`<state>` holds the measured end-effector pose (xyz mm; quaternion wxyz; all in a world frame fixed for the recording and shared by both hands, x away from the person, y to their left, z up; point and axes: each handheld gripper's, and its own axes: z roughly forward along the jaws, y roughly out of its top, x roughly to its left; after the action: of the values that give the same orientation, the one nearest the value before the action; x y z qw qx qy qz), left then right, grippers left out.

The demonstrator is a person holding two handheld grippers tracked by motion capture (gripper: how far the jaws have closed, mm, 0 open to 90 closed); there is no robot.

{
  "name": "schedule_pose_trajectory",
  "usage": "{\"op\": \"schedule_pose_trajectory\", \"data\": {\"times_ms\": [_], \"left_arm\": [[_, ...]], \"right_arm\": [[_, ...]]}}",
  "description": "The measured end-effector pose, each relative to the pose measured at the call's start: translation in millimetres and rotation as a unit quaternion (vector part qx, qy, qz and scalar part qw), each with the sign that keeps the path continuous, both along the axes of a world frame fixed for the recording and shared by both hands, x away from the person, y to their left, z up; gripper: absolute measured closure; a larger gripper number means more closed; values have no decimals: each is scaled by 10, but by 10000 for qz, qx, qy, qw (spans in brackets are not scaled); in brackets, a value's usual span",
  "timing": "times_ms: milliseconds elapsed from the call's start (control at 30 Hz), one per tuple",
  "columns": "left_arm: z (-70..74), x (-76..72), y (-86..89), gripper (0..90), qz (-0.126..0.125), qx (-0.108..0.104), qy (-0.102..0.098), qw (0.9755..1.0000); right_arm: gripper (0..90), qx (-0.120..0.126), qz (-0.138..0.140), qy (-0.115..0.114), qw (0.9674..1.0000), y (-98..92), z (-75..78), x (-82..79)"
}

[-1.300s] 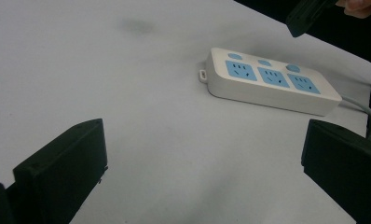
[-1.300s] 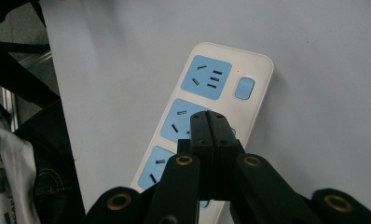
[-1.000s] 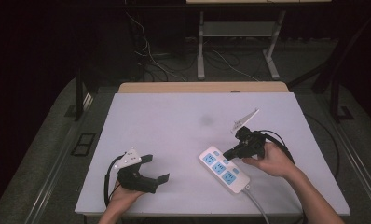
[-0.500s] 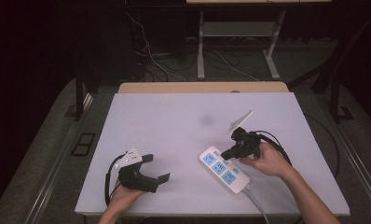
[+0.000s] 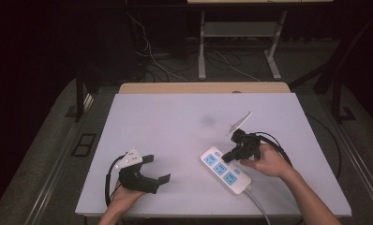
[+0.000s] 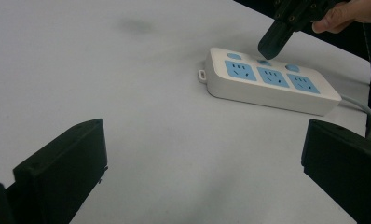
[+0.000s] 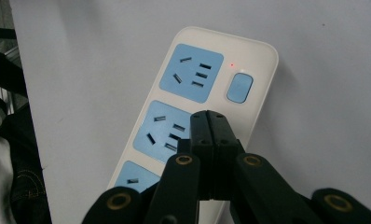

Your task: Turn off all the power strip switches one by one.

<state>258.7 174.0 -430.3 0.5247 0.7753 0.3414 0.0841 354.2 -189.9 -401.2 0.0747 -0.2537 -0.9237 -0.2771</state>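
A white power strip (image 5: 225,170) with three blue sockets and blue switch buttons lies on the table's right front part, also seen as the strip (image 6: 267,80) and the strip (image 7: 193,107). A small red light glows beside its end button (image 7: 239,87). My right gripper (image 5: 227,156) is shut with nothing held, its joined tips just over the strip's middle switch, as the right gripper (image 7: 208,122) shows from its own camera and the tip (image 6: 270,43) from the left one. My left gripper (image 5: 157,168) rests open near the table's front left, jaws wide apart and empty.
The strip's grey cord (image 5: 262,209) runs off the front edge. The white table (image 5: 175,122) has a faint dark smudge (image 5: 207,120) near its middle. Behind it stand a wooden strip (image 5: 203,87), desk legs and floor cables (image 5: 166,61).
The right gripper has slid left and down over the power strip, from beside its far edge to above its middle switch. The left gripper has stayed put.
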Motion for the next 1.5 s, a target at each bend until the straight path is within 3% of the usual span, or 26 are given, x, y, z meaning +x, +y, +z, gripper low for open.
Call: {"op": "schedule_pose_trajectory", "data": {"times_ms": [367,667,1200,1500], "left_arm": [[-1,-2,-2,0,2,-3,1,10000],[-3,-2,-13,0,-19,6,-2,10000],[0,-11,-19,0,-16,10,-7,10000],[-3,-1,-6,0,-6,-3,4,10000]], "right_arm": [[900,-3,-45,67,10000,-16,-54,3],[900,127,-50,-84,9999,-51,-79,-33],[900,138,-92,-37,9999,-58,-97,-35],[900,193,-75,-143,9997,-72,-100,-58]]}}
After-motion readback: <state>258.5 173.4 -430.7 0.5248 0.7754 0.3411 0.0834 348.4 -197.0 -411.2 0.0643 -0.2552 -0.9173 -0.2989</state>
